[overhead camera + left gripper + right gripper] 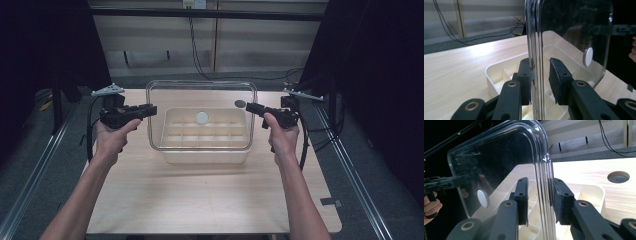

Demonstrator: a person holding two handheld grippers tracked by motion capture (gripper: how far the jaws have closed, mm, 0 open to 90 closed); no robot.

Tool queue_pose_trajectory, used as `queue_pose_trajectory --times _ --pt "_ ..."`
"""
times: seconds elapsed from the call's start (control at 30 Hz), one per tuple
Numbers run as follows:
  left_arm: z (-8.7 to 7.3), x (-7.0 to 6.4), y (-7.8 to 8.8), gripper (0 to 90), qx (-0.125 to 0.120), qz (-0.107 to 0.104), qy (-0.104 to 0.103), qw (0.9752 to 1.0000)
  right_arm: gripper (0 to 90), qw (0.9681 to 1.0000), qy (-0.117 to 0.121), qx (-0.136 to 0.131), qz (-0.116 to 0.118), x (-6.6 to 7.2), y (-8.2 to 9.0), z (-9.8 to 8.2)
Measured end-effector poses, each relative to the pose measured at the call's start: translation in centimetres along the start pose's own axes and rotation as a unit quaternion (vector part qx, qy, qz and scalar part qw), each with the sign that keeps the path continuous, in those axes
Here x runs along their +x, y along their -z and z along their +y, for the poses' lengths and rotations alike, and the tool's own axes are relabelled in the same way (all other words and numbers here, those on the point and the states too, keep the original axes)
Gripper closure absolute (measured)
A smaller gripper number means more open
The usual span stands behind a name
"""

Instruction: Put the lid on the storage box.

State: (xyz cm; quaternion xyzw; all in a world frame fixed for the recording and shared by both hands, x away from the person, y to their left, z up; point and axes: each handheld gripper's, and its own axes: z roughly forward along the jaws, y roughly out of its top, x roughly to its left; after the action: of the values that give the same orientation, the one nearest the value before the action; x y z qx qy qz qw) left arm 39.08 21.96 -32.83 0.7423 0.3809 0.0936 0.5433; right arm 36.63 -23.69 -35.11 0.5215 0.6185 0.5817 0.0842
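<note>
Both forearms are reaching forward from the near edge of the table [210, 200], wrists level, each hand wrapping a pistol-style handle and pointing its gripper inward. The left gripper [148, 109] is straddling the left edge of one clear lid [200, 95]; in the left gripper view one pad is touching the rim while the other pad [554, 80] is standing slightly off it, so the jaws are not fully clamped. The right gripper [250, 107] is bracketing the lid's right edge, its pads [522, 197] sitting close on either side. Between the two grippers, the lid is standing upright over one cream compartment tray [205, 152]. A single white round knob [202, 117] is showing on the lid. No readable writing is appearing anywhere. Beyond the right gripper, one round hole [240, 104] is showing in the tabletop.
</note>
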Motion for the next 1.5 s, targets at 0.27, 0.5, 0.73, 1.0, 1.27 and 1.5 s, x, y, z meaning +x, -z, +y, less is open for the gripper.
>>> queue_pose_trajectory --times 0.27,0.5,0.73,1.0,1.27,1.5 --pt "0.2 0.5 -0.9 72.3 0.013 0.002 0.005 0.9999 67.7 0.9999 -0.005 0.014 -0.005 -0.7 -0.7 0.2" --pt "-1.5 1.3 -2.2 72.2 0.040 0.002 0.019 0.9990 67.2 0.9989 -0.013 0.037 -0.026 -1.4 -1.5 -0.1" --pt "-2.4 1.9 -3.1 71.3 0.052 0.015 0.028 0.9981 67.3 0.9979 -0.015 0.042 -0.047 -1.7 -2.2 -0.6" --pt "-2.3 2.7 -4.2 69.7 0.055 0.017 0.038 0.9976 67.5 0.9974 -0.020 0.045 -0.052 -2.4 -3.0 -0.6" --pt "-2.3 3.7 -5.4 67.7 0.065 0.019 0.046 0.9967 66.5 0.9968 -0.024 0.052 -0.057 -3.4 -3.9 -0.9" --pt "-2.6 4.6 -6.3 67.0 0.069 0.012 0.064 0.9955 64.8 0.9958 -0.029 0.061 -0.062 -4.5 -4.8 -1.2"
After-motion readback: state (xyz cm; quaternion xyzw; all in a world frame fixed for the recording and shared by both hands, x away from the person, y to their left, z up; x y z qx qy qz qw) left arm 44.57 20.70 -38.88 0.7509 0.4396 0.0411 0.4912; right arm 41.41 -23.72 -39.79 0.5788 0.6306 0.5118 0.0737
